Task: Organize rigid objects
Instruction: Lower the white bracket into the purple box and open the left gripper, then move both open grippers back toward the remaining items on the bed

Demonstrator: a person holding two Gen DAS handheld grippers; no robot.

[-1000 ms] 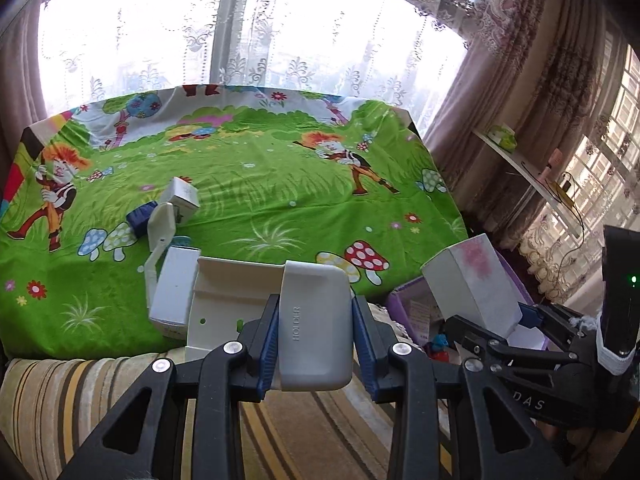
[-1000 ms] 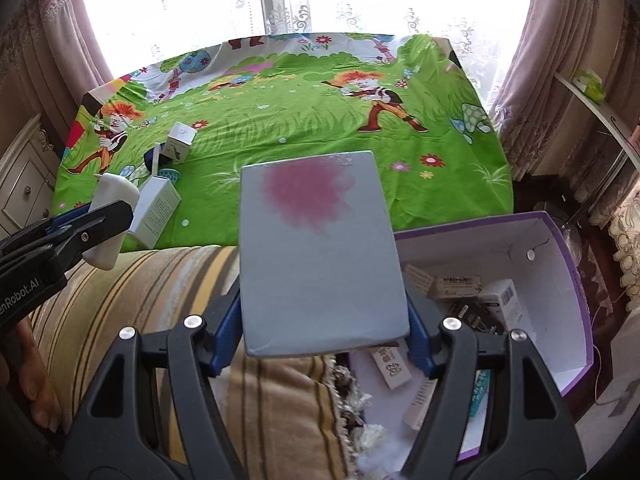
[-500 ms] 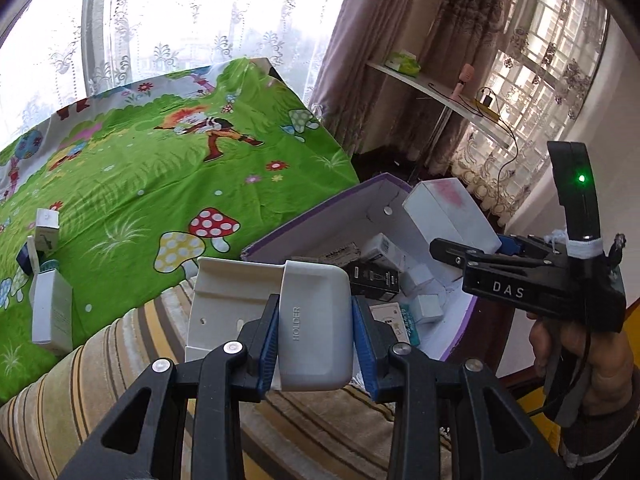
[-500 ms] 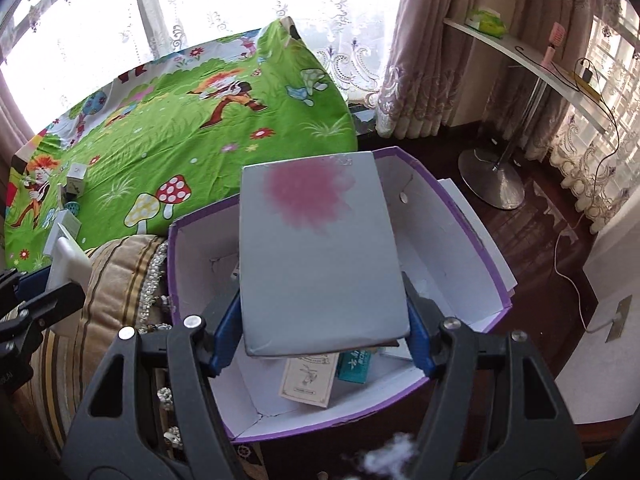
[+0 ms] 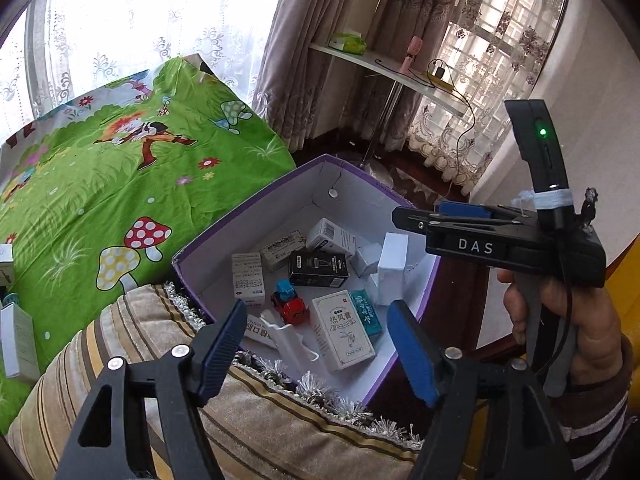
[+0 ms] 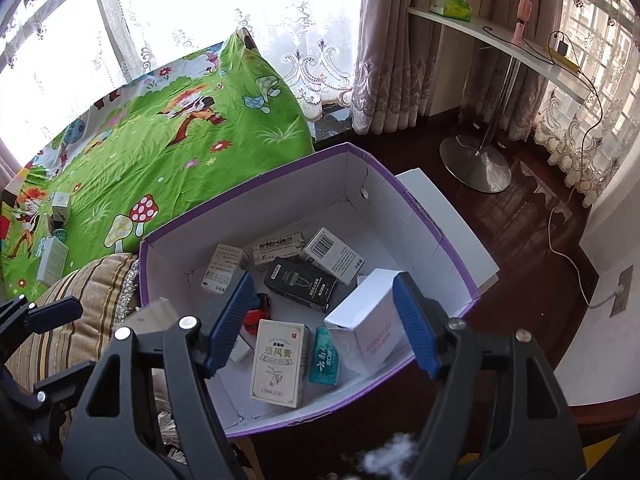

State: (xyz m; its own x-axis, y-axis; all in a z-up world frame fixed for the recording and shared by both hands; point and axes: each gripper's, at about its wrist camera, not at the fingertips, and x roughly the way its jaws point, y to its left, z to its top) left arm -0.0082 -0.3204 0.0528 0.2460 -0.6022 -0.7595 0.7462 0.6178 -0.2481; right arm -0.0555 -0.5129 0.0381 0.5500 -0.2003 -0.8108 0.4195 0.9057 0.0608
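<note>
A purple-rimmed white box (image 5: pixel 256 208) (image 6: pixel 436 236) stands beside the bed and holds several small cartons, a black carton (image 5: pixel 318 268) (image 6: pixel 300 280) and a red toy car (image 5: pixel 290 304). The white box with a pink mark (image 6: pixel 370 320) (image 5: pixel 392 268) lies inside it at the right. My left gripper (image 5: pixel 316 344) is open and empty above the box's near edge. My right gripper (image 6: pixel 324 320) is open and empty over the box; it also shows in the left wrist view (image 5: pixel 440 220). A blurred white object (image 6: pixel 158 312) shows at the box's left edge.
A bed with a green cartoon sheet (image 5: pixel 100 184) (image 6: pixel 160 140) carries a few white cartons at its far left (image 6: pixel 52 260). A striped cushion (image 5: pixel 248 432) lies between bed and box. A stand with a round metal base (image 6: pixel 476 160) and a shelf stand on the dark floor.
Both grippers swung right from the bed to the box and opened. The white holder left my left gripper and the pink-marked box left my right gripper; that box now lies in the purple box.
</note>
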